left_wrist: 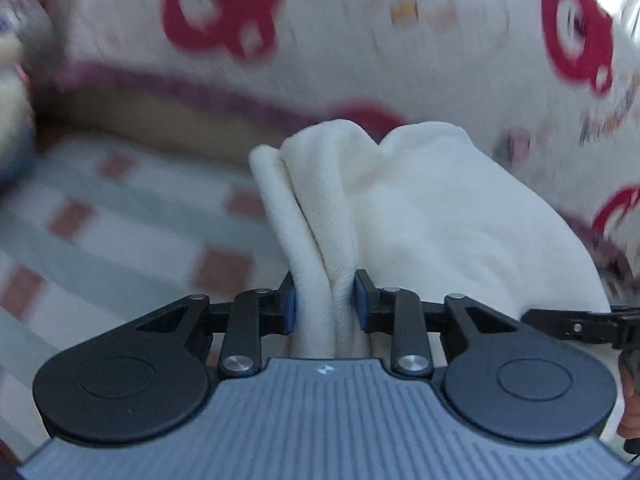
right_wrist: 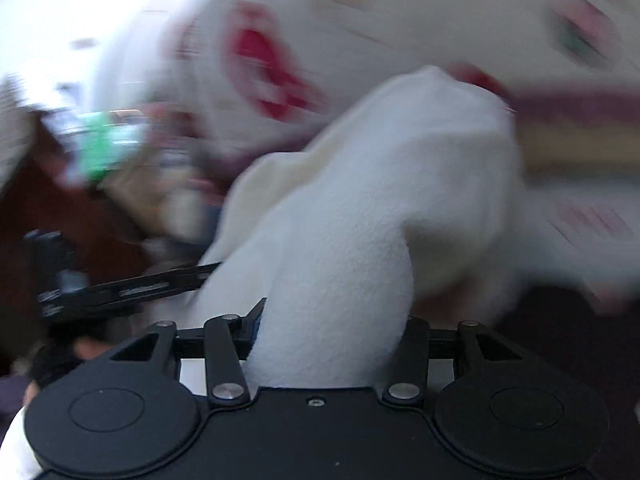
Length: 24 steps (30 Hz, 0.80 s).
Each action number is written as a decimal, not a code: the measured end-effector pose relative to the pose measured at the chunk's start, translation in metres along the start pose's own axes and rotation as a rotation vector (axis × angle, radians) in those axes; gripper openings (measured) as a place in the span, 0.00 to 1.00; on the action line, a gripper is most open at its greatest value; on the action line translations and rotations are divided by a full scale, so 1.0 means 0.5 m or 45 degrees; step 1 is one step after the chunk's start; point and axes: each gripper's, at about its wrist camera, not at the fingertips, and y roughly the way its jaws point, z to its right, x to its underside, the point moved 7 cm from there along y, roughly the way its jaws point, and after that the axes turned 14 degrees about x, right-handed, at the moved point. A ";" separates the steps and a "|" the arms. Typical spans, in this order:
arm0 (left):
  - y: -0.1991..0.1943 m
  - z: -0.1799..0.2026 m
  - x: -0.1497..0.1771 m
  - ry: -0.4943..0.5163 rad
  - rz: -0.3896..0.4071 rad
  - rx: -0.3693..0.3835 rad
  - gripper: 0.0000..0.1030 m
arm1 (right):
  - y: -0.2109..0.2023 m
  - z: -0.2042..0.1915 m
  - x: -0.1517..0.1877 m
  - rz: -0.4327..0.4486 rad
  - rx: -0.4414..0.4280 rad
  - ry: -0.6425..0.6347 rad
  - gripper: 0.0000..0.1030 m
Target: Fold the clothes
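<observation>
A cream fleece garment [left_wrist: 404, 208] is held up between both grippers. In the left wrist view my left gripper [left_wrist: 325, 304] is shut on a bunched fold of it, the blue pads pressing the cloth from both sides. The rest of the fleece drapes off to the right, where part of the other gripper [left_wrist: 580, 326] shows. In the right wrist view my right gripper [right_wrist: 332, 332] is shut on a thick roll of the same fleece garment [right_wrist: 360, 220], which fills the gap and hides the right pad. The left tool's arm [right_wrist: 132, 286] pokes in from the left.
Below lies a checked sheet with pale green stripes and pink squares [left_wrist: 120, 216]. Behind it is a white blanket with red prints [left_wrist: 360, 40] and a purple edge. A dark wooden surface [right_wrist: 80, 208] and blurred clutter with something green [right_wrist: 100, 148] sit at the left.
</observation>
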 end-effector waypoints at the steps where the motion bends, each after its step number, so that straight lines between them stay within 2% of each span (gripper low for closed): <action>1: 0.020 -0.002 0.018 -0.013 -0.019 -0.017 0.26 | 0.010 0.036 0.022 -0.058 0.075 0.034 0.52; 2: 0.033 -0.007 0.032 -0.031 -0.027 -0.029 0.25 | 0.020 0.072 0.046 -0.124 0.151 0.066 0.53; 3: 0.040 -0.013 0.044 -0.058 -0.031 -0.026 0.25 | 0.028 0.103 0.069 -0.168 0.173 0.106 0.55; 5: 0.042 -0.032 0.058 -0.129 -0.014 -0.001 0.27 | 0.028 0.147 0.095 -0.175 0.087 0.212 0.57; 7: 0.041 -0.049 0.062 -0.175 -0.011 0.020 0.28 | 0.020 0.163 0.097 -0.168 0.034 0.213 0.59; 8: 0.042 -0.058 0.061 -0.192 -0.017 0.037 0.33 | 0.016 0.170 0.096 -0.165 0.012 0.208 0.60; 11: 0.072 -0.063 0.068 -0.240 -0.062 0.144 0.47 | 0.009 0.171 0.088 -0.169 -0.034 0.151 0.60; 15: 0.136 -0.057 0.070 -0.346 -0.165 0.332 0.52 | 0.003 0.204 0.091 -0.185 -0.093 0.258 0.61; 16: 0.151 -0.055 0.071 -0.350 -0.185 0.344 0.54 | 0.002 0.216 0.091 -0.186 -0.094 0.277 0.61; 19: 0.190 -0.054 0.072 -0.304 -0.241 0.312 0.67 | -0.001 0.226 0.093 -0.187 -0.072 0.269 0.63; 24: 0.218 -0.072 0.046 -0.289 -0.183 0.226 0.71 | -0.019 0.252 0.073 -0.139 -0.040 0.296 0.65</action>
